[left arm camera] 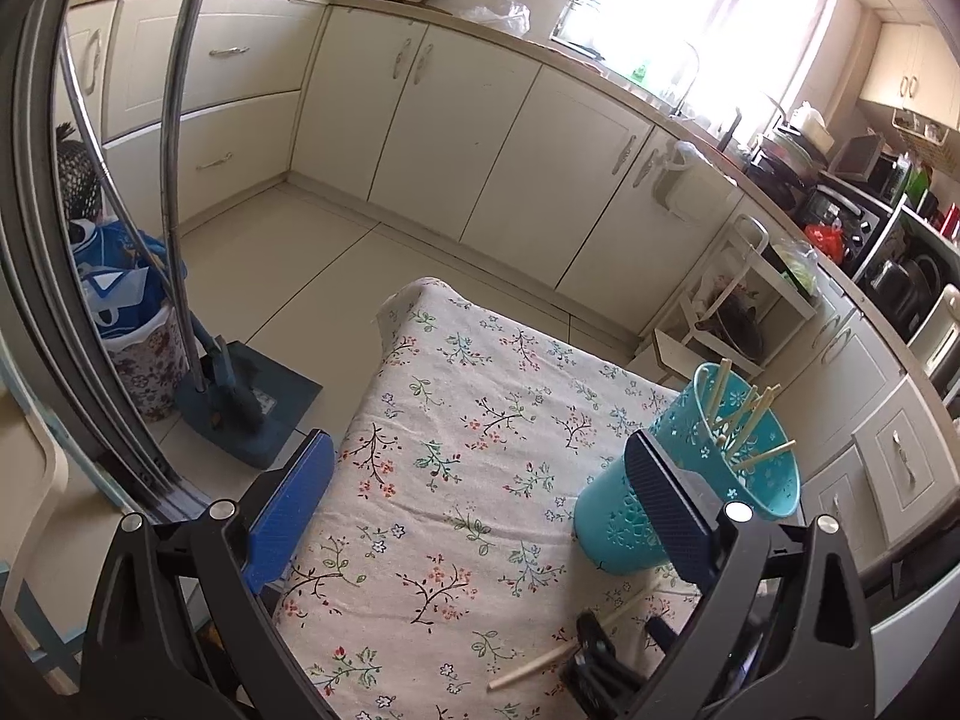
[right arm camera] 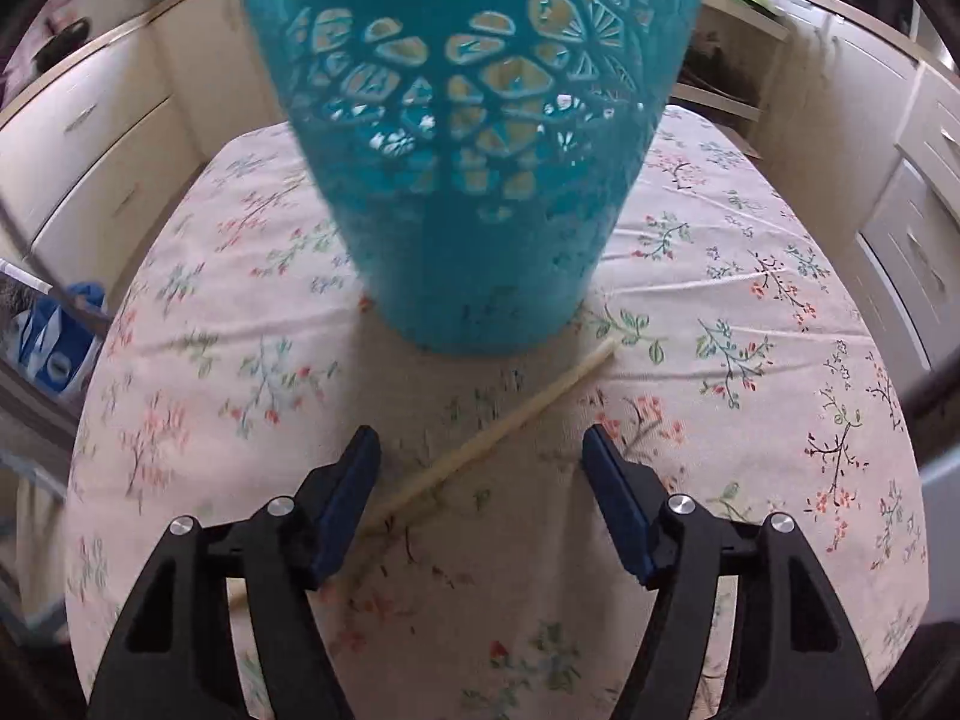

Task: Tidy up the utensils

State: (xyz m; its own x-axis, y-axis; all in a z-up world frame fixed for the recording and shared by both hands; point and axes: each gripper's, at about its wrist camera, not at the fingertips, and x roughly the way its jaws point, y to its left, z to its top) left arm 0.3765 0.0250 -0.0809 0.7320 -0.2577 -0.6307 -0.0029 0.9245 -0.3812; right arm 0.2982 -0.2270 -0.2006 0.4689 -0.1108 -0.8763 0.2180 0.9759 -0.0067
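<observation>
Right gripper, jaws wide, hovers over the last chopstick lying beside the teal cup near the table edge, left gripper wide and empty; a sloppy pinch could roll it or bump the cup.

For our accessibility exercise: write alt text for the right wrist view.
An open right gripper hovers over one chopstick lying on a floral tablecloth. A teal cut-out holder stands just beyond the chopstick's far end.
</observation>
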